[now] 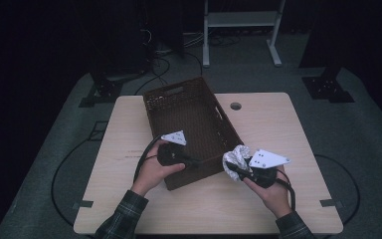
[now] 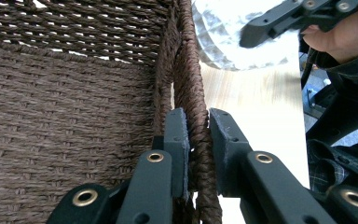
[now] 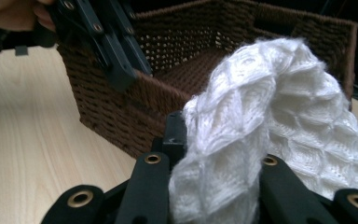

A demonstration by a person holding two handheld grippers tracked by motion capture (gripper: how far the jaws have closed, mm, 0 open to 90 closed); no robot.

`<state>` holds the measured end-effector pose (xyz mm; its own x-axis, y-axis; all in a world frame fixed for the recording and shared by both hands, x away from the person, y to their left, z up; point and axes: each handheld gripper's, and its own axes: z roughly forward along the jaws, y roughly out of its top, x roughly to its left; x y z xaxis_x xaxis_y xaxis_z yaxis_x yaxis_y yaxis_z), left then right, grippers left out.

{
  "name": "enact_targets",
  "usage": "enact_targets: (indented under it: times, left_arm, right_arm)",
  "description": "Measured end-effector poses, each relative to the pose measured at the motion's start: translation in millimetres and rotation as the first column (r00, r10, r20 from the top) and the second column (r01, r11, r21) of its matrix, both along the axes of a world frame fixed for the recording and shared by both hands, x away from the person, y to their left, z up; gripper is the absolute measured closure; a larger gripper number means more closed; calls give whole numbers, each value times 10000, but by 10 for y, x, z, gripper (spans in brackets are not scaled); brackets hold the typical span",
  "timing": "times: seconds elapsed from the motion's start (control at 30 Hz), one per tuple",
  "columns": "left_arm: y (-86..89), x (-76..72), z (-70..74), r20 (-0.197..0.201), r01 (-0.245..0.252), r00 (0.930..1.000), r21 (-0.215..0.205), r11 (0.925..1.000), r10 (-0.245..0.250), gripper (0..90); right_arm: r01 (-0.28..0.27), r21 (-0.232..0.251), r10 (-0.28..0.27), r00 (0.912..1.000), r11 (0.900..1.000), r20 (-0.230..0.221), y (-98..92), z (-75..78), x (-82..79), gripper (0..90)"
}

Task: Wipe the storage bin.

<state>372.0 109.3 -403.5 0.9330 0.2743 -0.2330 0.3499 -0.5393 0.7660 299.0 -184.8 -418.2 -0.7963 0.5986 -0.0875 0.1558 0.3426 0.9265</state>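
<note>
A brown woven basket [image 1: 179,97] stands aslant on the wooden table. My left gripper [image 1: 195,162] is shut on the basket's near rim [image 2: 196,116], one jaw inside the wall and one outside. A white knitted cloth [image 1: 236,158] hangs bunched in my right gripper [image 1: 230,170], just off the basket's near right corner and above the tabletop. In the right gripper view the cloth [image 3: 265,126] drapes over both jaws, with the basket [image 3: 121,121] close behind it. The left gripper view catches the cloth [image 2: 223,37] beyond the rim.
The light wooden table [image 1: 129,124] has a round cable hole [image 1: 236,106] behind the basket. Bare tabletop lies left and right of the basket. A white metal frame [image 1: 241,30] and cables stand on the dark floor beyond the table.
</note>
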Motion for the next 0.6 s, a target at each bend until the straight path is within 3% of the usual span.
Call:
enact_targets:
  times: [0.27, 0.6]
  left_arm:
    - [-1, -1, 0, 8, -6, 10000, 5, 10000, 6, 772]
    - [-2, 0, -1, 6, -15, 10000, -14, 10000, 15, 773]
  right_arm:
    - [-213, -15, 213, 9997, 9998, 151, 93, 19, 14, 754]
    - [-356, -376, 335, 9980, 9987, -540, 146, -189, 109, 757]
